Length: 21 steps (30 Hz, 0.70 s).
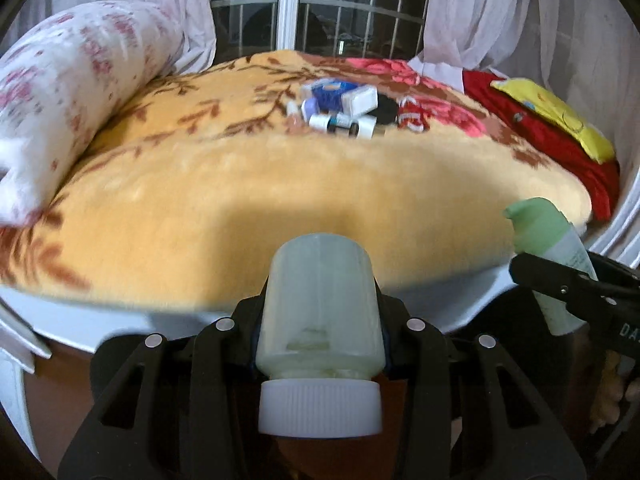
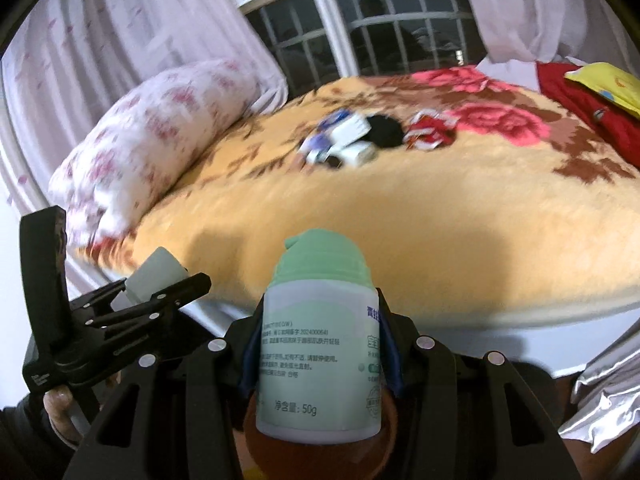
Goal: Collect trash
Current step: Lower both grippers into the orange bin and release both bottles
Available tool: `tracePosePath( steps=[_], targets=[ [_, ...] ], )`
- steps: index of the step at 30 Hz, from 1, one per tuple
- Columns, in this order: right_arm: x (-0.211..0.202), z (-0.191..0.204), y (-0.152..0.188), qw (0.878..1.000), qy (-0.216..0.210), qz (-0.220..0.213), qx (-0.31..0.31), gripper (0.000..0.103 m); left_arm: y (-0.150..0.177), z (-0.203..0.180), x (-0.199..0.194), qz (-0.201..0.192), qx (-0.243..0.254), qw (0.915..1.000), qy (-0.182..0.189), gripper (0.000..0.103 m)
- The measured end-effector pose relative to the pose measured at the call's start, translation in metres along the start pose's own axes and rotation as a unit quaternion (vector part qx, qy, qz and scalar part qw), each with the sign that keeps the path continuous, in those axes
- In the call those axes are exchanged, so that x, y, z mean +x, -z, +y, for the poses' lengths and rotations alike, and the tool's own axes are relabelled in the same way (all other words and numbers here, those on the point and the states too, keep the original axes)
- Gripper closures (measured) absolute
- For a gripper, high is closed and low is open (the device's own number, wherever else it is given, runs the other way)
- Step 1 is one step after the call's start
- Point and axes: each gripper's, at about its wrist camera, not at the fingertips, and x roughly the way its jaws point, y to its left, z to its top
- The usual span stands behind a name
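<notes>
My left gripper point(image 1: 320, 344) is shut on a pale translucent bottle point(image 1: 320, 312) with a white screw cap, cap toward the camera; it also shows in the right wrist view point(image 2: 154, 276). My right gripper point(image 2: 320, 356) is shut on a white pump bottle point(image 2: 320, 360) with a green top; it also shows in the left wrist view point(image 1: 552, 256). Both are held off the near edge of the bed. A pile of trash point(image 1: 340, 108) lies far on the blanket: small boxes, bottles, a black piece and a red-white wrapper point(image 2: 428, 134).
The bed carries a yellow floral blanket point(image 1: 240, 184). A floral pillow point(image 1: 68, 92) lies at the left. Red cloth with a yellow item point(image 1: 560, 120) is at the right. A barred window and curtains are behind. A silvery bag point(image 2: 600, 400) sits at lower right.
</notes>
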Motion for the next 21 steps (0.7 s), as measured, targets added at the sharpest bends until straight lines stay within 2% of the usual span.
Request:
tracePosePath(
  steps=[4, 10, 19, 21],
  targets=[
    [0.012, 0.009, 0.027, 0.999, 0.003, 0.039, -0.017, 0.056, 0.026, 0.002, 0.002, 0.024, -0.003, 0.9997, 0.005, 0.063],
    [0.037, 0.007, 0.055, 0.995, 0.018, 0.094, -0.015, 0.055, 0.053, -0.006, 0.03, 0.079, 0.002, 0.9968, 0.011, 0.063],
    [0.061, -0.005, 0.064, 0.99, 0.024, 0.137, 0.011, 0.054, 0.064, -0.008, 0.059, 0.132, 0.003, 0.9913, 0.006, 0.062],
    [0.062, -0.008, 0.065, 0.99, 0.025, 0.138, 0.016, 0.051, 0.066, -0.006, 0.064, 0.14, -0.002, 0.9901, 0.001, 0.057]
  ],
)
